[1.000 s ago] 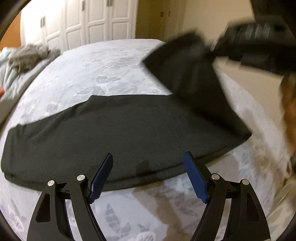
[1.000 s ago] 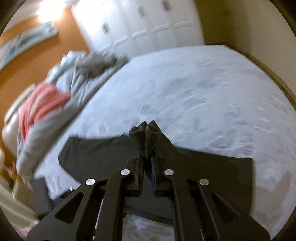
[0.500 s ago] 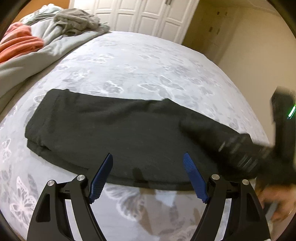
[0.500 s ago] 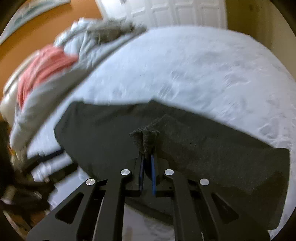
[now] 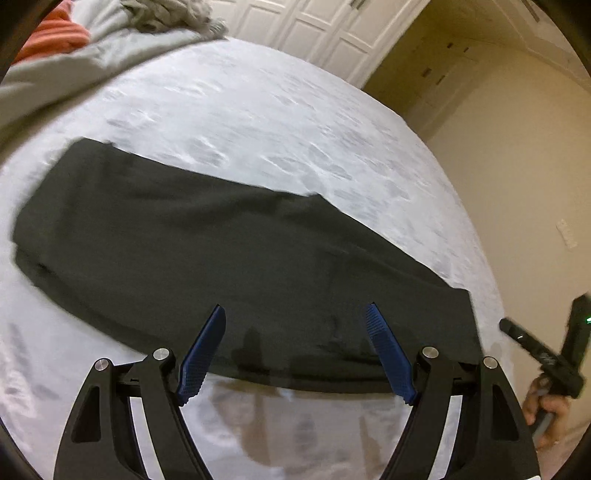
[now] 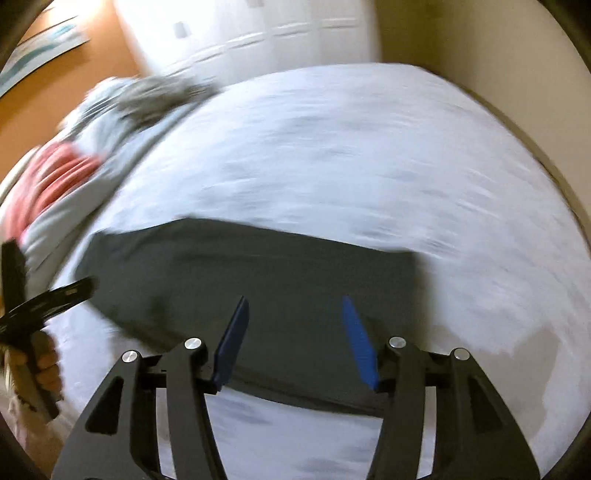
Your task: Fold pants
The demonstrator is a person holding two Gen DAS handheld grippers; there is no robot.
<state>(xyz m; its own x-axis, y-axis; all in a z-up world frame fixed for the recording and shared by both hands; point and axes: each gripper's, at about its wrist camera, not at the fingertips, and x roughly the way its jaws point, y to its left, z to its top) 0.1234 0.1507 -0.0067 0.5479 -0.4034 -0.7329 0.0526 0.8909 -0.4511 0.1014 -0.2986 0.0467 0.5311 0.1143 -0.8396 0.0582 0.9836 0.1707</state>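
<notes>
While spread on bed (image 5: 258, 122), pants (image 5: 221, 251) folded

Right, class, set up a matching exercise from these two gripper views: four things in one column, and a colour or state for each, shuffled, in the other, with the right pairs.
Things:
1. pants
2. left gripper
3. bed cover
4. striped cloth

Colour or state:
a. pale, with a faint print
b. orange-red, at the far left edge of the bed
c. dark, lying flat on the bed
d. jaws apart, holding nothing

Pairs: 1-c, 2-d, 3-a, 4-b
</notes>
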